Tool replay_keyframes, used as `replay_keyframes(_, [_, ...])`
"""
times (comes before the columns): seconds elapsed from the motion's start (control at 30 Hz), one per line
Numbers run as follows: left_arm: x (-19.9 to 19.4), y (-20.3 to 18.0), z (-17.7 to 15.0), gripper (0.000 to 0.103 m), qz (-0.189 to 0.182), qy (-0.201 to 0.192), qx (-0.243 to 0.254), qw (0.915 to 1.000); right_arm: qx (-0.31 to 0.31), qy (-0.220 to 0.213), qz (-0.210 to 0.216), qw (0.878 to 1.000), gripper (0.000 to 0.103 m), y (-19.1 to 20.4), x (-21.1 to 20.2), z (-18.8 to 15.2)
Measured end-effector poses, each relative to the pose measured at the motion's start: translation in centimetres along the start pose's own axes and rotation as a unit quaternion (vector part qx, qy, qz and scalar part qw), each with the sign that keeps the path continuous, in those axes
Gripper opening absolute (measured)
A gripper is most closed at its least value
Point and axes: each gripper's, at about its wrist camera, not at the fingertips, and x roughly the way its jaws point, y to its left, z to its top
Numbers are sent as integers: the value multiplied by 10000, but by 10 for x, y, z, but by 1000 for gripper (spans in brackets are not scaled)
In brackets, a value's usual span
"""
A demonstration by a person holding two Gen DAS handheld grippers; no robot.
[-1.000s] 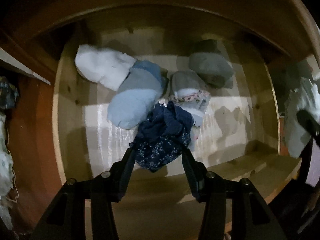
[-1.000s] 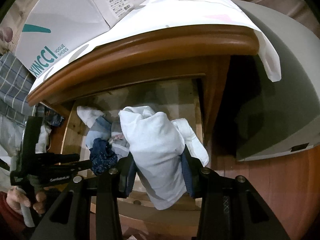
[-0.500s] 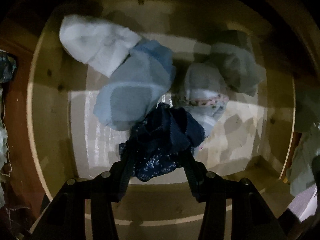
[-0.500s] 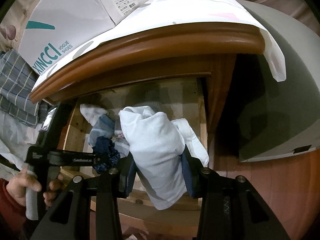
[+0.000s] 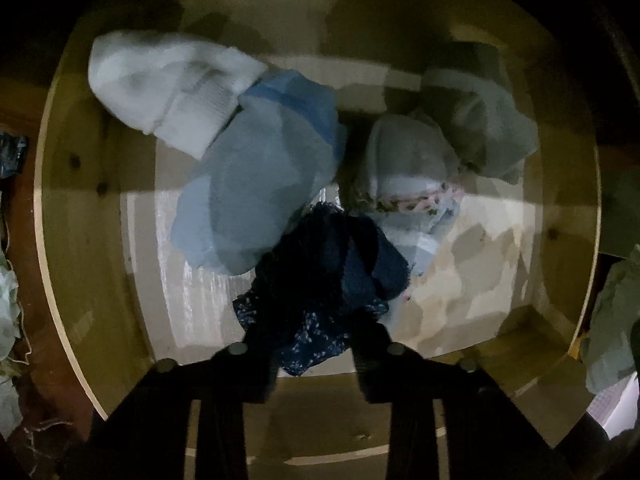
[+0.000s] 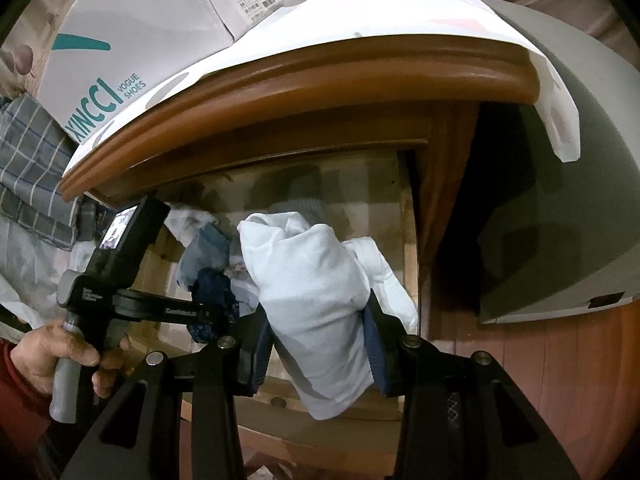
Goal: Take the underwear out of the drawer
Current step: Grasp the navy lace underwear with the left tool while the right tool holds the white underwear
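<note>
The open wooden drawer (image 5: 80, 240) holds several rolled pieces of underwear. My left gripper (image 5: 312, 336) points almost straight down into it. Its jaws are closing, and they pinch a navy floral underwear (image 5: 328, 272) near the drawer's front. From the right wrist view that left gripper (image 6: 216, 314) reaches in from the left, held by a person's hand (image 6: 60, 352), with the navy underwear (image 6: 212, 288) at its tips. My right gripper (image 6: 316, 312) hovers above the drawer front (image 6: 280, 400). It is shut on a white underwear (image 6: 308, 272) that hangs between its pads.
A light blue bundle (image 5: 260, 184), a white one (image 5: 172, 92), a grey one with floral trim (image 5: 408, 168) and a grey-green one (image 5: 480, 120) lie behind the navy piece. A shoe box (image 6: 132, 40) sits on the cabinet top (image 6: 320, 80). A grey object (image 6: 560, 200) stands at the right.
The left gripper sank toward the drawer floor, tilted further down, and its jaws narrowed onto the navy underwear. The right gripper and its white underwear stayed still.
</note>
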Motion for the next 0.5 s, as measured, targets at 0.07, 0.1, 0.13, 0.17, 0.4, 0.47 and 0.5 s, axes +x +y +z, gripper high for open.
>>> replay_keyframes(0.07, [-4, 1, -4, 23, -38, -47, 22, 10000, -3, 8, 13, 10000, 38, 0, 0, 0])
replay_keyframes(0.1, [-6, 3, -7, 21, -36, -72, 40, 10000, -10, 13, 8, 10000, 38, 0, 1, 0])
replay_keyframes(0.13, [-8, 3, -9, 20, -48, -84, 62, 9999, -27, 13, 4, 10000, 38, 1, 1, 0])
replay_keyframes(0.17, [-11, 4, -12, 20, -76, -119, 74, 9999, -40, 13, 10, 10000, 38, 1, 1, 0])
replay_keyframes(0.4, [-35, 11, -28, 18, -300, -316, 118, 9990, -99, 18, -4, 9999, 38, 3, 1, 0])
replay_keyframes(0.47, [-50, 6, -34, 18, -344, -434, 185, 9983, -116, 16, -5, 9999, 38, 4, 2, 0])
replay_keyframes(0.5, [-55, 6, -36, 18, -356, -491, 212, 9979, -129, 17, -3, 9999, 38, 4, 2, 0])
